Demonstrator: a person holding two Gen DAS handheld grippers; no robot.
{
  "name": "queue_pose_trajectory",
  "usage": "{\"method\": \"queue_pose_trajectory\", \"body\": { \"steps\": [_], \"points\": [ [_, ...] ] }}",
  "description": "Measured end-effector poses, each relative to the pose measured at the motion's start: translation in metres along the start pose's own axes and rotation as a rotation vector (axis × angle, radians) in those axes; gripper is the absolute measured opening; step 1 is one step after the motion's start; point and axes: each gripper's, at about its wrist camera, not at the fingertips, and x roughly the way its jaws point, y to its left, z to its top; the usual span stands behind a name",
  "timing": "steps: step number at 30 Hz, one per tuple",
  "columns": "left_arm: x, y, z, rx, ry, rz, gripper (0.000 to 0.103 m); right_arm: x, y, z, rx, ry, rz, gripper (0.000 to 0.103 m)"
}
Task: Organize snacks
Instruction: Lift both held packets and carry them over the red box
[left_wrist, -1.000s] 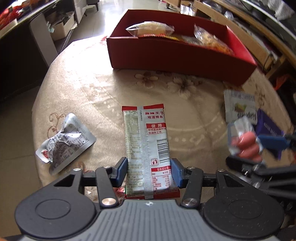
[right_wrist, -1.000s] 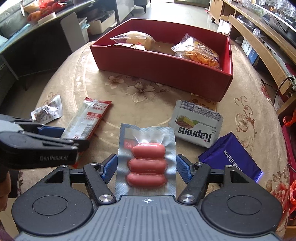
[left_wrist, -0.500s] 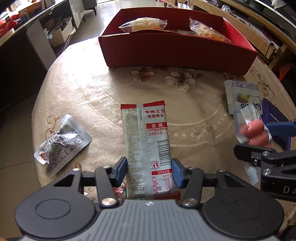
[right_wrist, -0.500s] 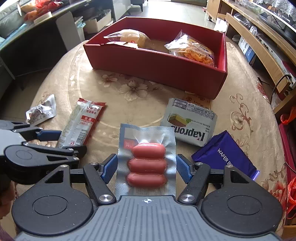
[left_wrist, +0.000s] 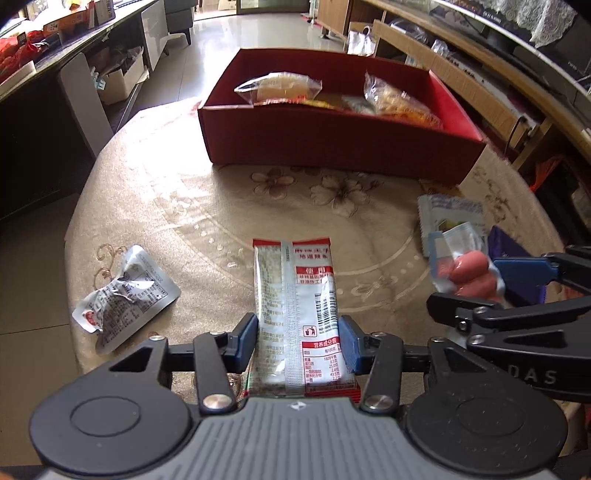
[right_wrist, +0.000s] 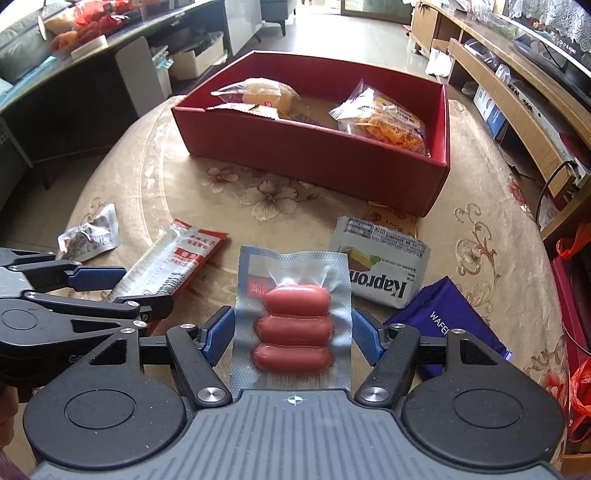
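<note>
Your left gripper (left_wrist: 299, 341) clamps a long red-and-silver spicy strip packet (left_wrist: 297, 310); your right gripper (right_wrist: 293, 332) clamps a clear vacuum pack of three pink sausages (right_wrist: 293, 325), both above the table (right_wrist: 177, 192), near the red box (right_wrist: 314, 155).

Red box (right_wrist: 314, 158): 1
Packets inside: 3 visible
Packets outside box: 5
Sausages in vacuum pack (right_wrist: 293, 325): 3
Grippers: 2

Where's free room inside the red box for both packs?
Inside the red cardboard box: bare floor in the middle, between the pale bread packet on the left and the orange crisp bag on the right. Both ends are crowded; its near-side floor is hidden.
</note>
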Motion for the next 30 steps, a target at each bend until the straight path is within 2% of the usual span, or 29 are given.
{"method": "queue_pose_trajectory", "body": {
  "steps": [4, 10, 12, 13, 16, 19, 21, 23, 26, 30],
  "points": [
    [-0.005, 0.000, -0.002, 0.008, -0.003, -0.011, 0.042, -0.004, -0.001, -0.001, 0.008, -0.008, 0.001, 0.074],
    [0.019, 0.002, -0.014, 0.020, 0.072, 0.021, 0.040, -0.002, -0.002, -0.002, 0.010, 0.002, -0.003, 0.074],
    [0.022, 0.001, -0.013, 0.020, 0.058, 0.040, 0.041, -0.002, -0.002, -0.002, 0.009, 0.001, -0.001, 0.074],
    [0.023, 0.000, -0.011, 0.024, 0.052, 0.045, 0.043, -0.003, -0.002, -0.002, 0.008, 0.000, 0.000, 0.074],
    [0.032, 0.000, -0.006, 0.018, 0.057, 0.067, 0.056, -0.002, -0.002, -0.002, 0.009, 0.000, 0.004, 0.074],
    [0.041, 0.003, -0.005, 0.001, 0.069, 0.072, 0.061, -0.001, -0.005, -0.002, 0.014, 0.004, 0.004, 0.074],
    [0.042, 0.002, -0.005, 0.011, 0.063, 0.075, 0.058, -0.001, -0.006, -0.002, 0.014, 0.005, 0.004, 0.074],
    [0.038, 0.001, -0.007, 0.013, 0.054, 0.074, 0.045, -0.001, -0.006, 0.000, 0.013, 0.003, 0.003, 0.074],
    [0.032, 0.006, -0.008, -0.027, 0.061, 0.027, 0.042, -0.004, -0.004, 0.002, 0.011, -0.009, 0.009, 0.074],
    [0.020, 0.006, -0.007, -0.029, 0.032, 0.010, 0.041, -0.006, -0.004, 0.003, 0.012, -0.017, 0.008, 0.074]
  ]
}}
